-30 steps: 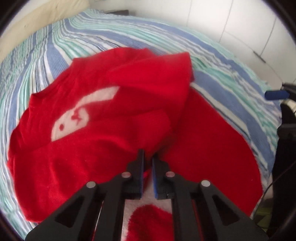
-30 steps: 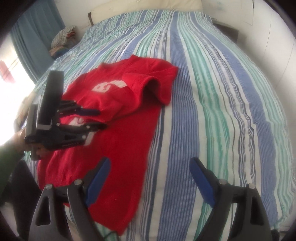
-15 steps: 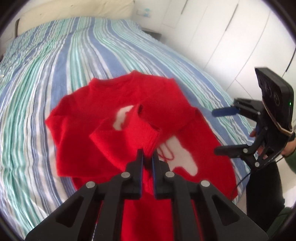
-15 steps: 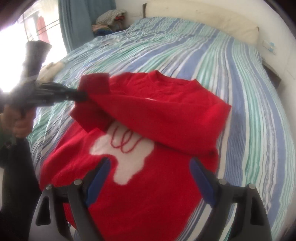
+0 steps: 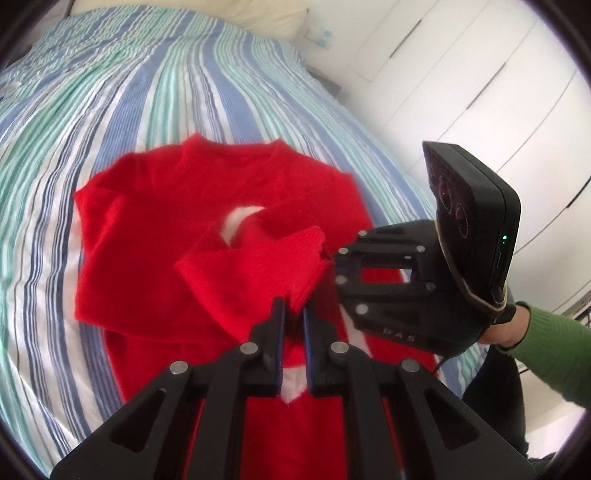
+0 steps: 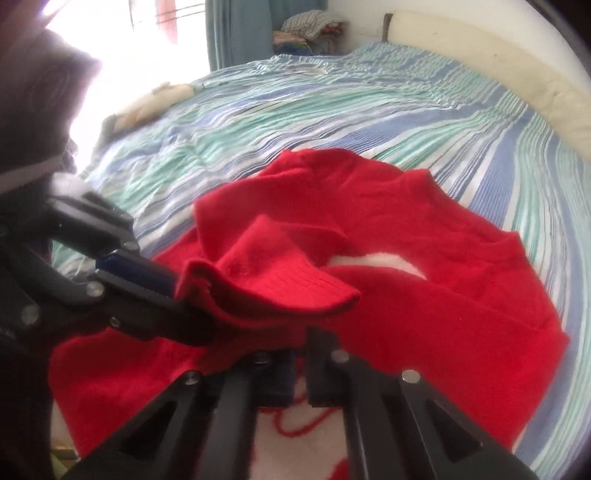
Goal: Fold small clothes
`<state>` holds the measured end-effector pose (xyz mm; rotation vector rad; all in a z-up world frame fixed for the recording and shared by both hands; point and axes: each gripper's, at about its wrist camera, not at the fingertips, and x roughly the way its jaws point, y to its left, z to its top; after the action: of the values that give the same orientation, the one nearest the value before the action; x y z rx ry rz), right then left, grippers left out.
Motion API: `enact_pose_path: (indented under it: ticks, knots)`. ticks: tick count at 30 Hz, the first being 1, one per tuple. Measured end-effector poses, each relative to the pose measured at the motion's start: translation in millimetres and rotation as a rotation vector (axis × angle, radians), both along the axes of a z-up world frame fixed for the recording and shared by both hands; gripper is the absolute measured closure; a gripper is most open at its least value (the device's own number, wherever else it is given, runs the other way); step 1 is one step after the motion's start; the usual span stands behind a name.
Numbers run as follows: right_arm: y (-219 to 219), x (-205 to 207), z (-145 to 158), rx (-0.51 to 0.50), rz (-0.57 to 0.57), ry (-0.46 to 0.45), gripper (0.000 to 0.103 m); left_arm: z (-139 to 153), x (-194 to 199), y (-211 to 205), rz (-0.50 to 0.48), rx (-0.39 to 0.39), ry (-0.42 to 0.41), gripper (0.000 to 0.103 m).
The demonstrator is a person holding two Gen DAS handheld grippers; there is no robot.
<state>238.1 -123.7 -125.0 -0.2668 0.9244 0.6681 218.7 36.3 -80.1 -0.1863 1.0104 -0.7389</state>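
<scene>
**Red sweater on the striped bed, cuff gripped from both sides**

The red sweater [image 5: 155, 236] lies face up on the bed [image 5: 110, 96], neckline toward the headboard, a white patch [image 6: 373, 260] showing on its chest. One sleeve is folded across the front, and its ribbed cuff [image 6: 291, 284] is lifted off the body.

The left claw [image 5: 293, 312] is clenched on the cuff's edge, its jaws nearly together with red knit between them. The right claw [image 5: 330, 267] meets the cuff from the opposite side; in the right wrist view its jaws stand close together under the draped cuff, but whether they actually pinch the fabric cannot be told. The right gripper's body bears small raised letters that are too blurred to read for sure, and a green light [image 5: 503, 238] glows on its housing. A green sleeve [image 5: 550, 354] covers the arm holding it.

The bed wears a cover striped in blue, teal and white. A cream headboard [image 6: 480, 62] runs along its far end. White wardrobe doors [image 5: 480, 81] line one side; a blue curtain [image 6: 236, 29] and a bright window stand on the other, with a pile of folded cloth [image 6: 310, 29] beside the curtain.
</scene>
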Motion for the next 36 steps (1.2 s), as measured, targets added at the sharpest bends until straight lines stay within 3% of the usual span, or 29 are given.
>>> enact_pose_path:
  ticks: [3, 6, 10, 13, 16, 18, 19, 20, 22, 23, 25, 28, 30, 34, 36]
  knots:
    - [-23, -2, 11, 0.046, -0.047, 0.019, 0.100, 3, 9, 18, 0.072, -0.044, 0.007, 0.098]
    - [-76, -4, 25, 0.117, -0.170, 0.040, 0.100, 14, 19, 52, 0.177, -0.072, -0.012, 0.099]
    - [-205, -21, 50, 0.317, -0.505, 0.058, 0.100, 35, 32, 137, 0.386, -0.073, -0.061, 0.099]
    - [-314, -52, 49, 0.439, -0.800, 0.069, 0.100, 29, 39, 203, 0.578, -0.029, -0.047, 0.099]
    - [-394, -84, 25, 0.404, -1.069, 0.111, 0.100, -4, 44, 254, 0.752, 0.028, 0.044, 0.099]
    - [-426, -98, -1, 0.348, -1.191, 0.183, 0.098, -29, 44, 272, 0.829, 0.070, 0.105, 0.099]
    - [-435, -104, -14, 0.318, -1.222, 0.220, 0.093, -39, 43, 278, 0.850, 0.079, 0.128, 0.099]
    - [-442, -110, -26, 0.317, -1.239, 0.254, 0.090, -48, 40, 281, 0.869, 0.084, 0.144, 0.099]
    - [-451, -121, -40, 0.382, -1.256, 0.297, 0.073, -57, 35, 286, 0.886, 0.079, 0.159, 0.099]
    - [-453, -125, -41, 0.409, -1.263, 0.295, 0.070, -60, 34, 286, 0.890, 0.077, 0.161, 0.099]
    - [-454, -130, -36, 0.453, -1.260, 0.271, 0.052, -60, 34, 286, 0.892, 0.080, 0.163, 0.099]
    - [-455, -139, -29, 0.495, -1.285, 0.243, 0.044, -61, 39, 283, 0.896, 0.094, 0.164, 0.099]
    - [-448, -143, -17, 0.394, -1.282, 0.202, 0.044, -59, 38, 286, 0.908, 0.099, 0.163, 0.099]
    - [-410, -145, 5, 0.105, -1.131, 0.079, 0.044, -49, 32, 305, 0.979, 0.103, 0.146, 0.099]
    - [-399, -150, 14, 0.021, -1.096, 0.029, 0.044, -47, 30, 315, 1.018, 0.114, 0.143, 0.099]
